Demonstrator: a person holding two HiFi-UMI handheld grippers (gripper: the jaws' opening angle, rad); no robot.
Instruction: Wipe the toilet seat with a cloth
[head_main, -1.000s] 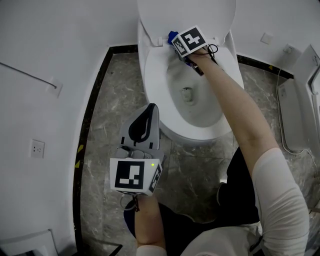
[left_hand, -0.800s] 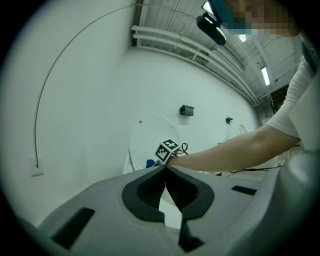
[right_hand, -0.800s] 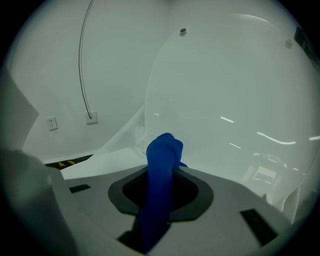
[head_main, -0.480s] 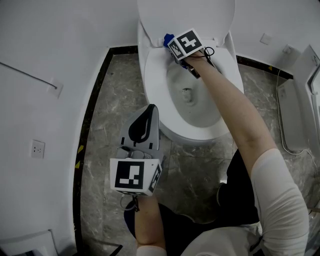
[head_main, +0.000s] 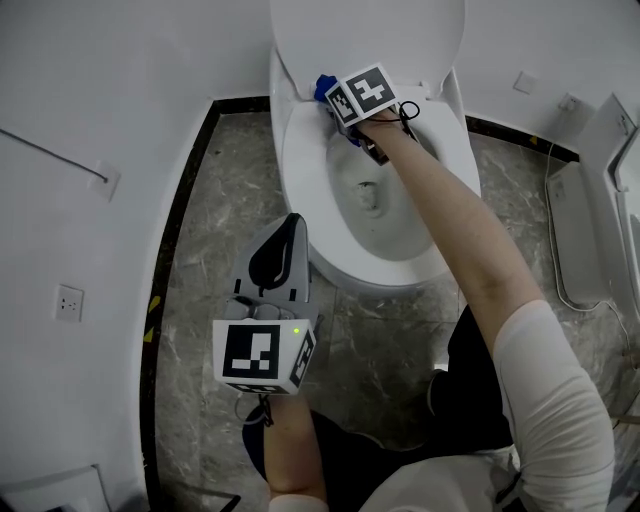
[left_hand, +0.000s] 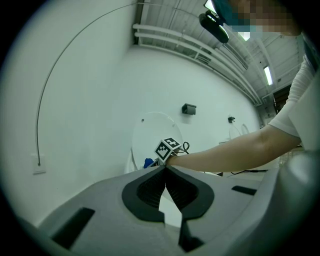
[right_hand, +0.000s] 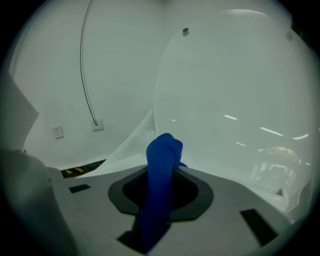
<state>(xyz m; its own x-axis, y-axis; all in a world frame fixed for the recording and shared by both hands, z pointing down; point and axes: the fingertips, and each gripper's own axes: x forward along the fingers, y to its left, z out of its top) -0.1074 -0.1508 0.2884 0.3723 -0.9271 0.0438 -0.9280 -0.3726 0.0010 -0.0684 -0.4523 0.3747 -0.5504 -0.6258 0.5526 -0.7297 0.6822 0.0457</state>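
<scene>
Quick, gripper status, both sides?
Left gripper: shut, holding nothing.
Right gripper: shut on the blue cloth.

Grey left gripper (head_main: 289, 225) and right gripper (head_main: 333, 98) each carry a black-and-white marker cube (head_main: 262, 355); white sleeve (head_main: 555, 395) at four o'clock.

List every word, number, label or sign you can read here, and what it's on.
None: no text is readable in any view.
Marker cube on the left gripper: black-and-white squares, no letters.
Marker cube on the right gripper: the same.
Blue cloth: no label showing.
</scene>
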